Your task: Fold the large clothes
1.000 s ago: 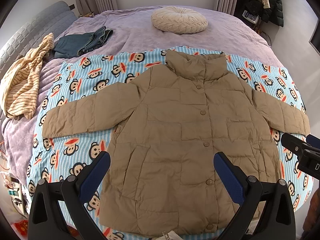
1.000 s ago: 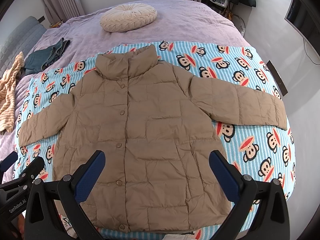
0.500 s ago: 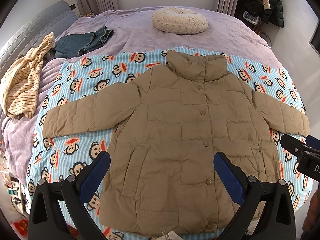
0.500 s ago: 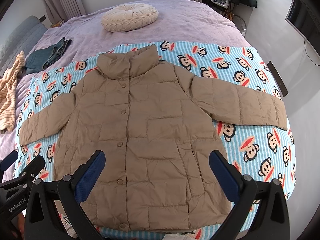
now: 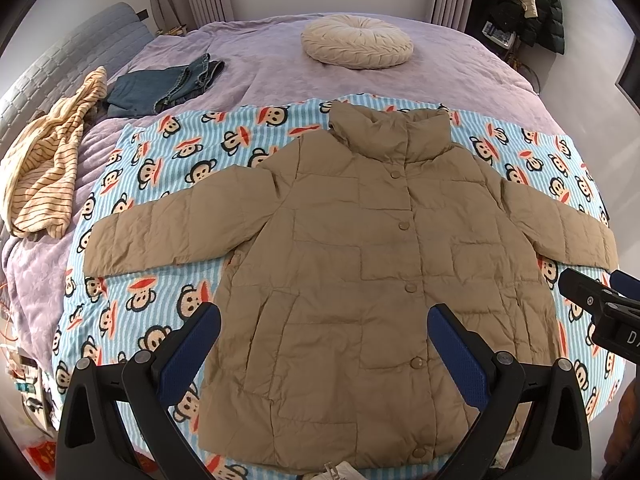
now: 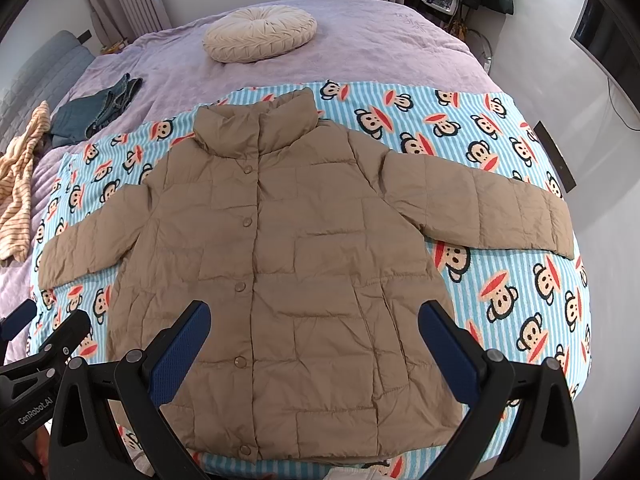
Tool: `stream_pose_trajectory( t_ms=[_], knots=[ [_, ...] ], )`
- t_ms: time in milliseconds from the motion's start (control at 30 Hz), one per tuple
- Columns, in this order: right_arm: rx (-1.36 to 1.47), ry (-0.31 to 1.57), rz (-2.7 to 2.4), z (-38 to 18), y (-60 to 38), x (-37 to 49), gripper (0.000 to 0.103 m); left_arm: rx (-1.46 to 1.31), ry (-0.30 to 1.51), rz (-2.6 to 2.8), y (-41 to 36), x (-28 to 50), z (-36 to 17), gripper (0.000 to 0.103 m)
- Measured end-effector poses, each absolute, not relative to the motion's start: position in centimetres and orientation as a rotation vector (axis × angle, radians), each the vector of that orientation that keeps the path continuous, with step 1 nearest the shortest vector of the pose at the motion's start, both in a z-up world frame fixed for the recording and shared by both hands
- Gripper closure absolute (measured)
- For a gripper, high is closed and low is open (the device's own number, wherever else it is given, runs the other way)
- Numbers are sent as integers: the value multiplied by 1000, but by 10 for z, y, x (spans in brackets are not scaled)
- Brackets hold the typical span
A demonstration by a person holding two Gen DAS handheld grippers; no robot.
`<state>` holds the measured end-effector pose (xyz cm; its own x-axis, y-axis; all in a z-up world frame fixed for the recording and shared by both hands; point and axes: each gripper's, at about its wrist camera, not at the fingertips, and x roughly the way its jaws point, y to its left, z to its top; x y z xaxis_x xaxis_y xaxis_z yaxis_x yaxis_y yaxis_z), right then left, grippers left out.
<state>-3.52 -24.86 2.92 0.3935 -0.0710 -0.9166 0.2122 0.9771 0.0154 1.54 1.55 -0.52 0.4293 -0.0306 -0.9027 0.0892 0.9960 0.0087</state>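
Nothing is shifting since the earlier frames: left gripper (image 5: 324,340) and right gripper (image 6: 314,338) are both hovering with jaws apart, empty, above the hem of the tan jacket (image 5: 360,272) lying flat on the monkey blanket (image 5: 160,288). Puffy fabric is risking slipping from a shallow pinch.

Tan jacket (image 5: 360,280) on blue-striped monkey-print blanket (image 5: 160,280) w/ lilac bedspread (image 5: 260,72).
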Motion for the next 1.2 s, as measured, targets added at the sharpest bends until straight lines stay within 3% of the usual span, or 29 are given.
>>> stream_pose_trajectory(
  t_ms=[767,1200],
  knots=[
    [169,1179,-170,25,-248,-46,0,-7,1126,-91,30,4,-10,0],
    [306,1302,-39,-24,-215,-28,0,-215,1173,10,133,17,-71,0]
  ],
)
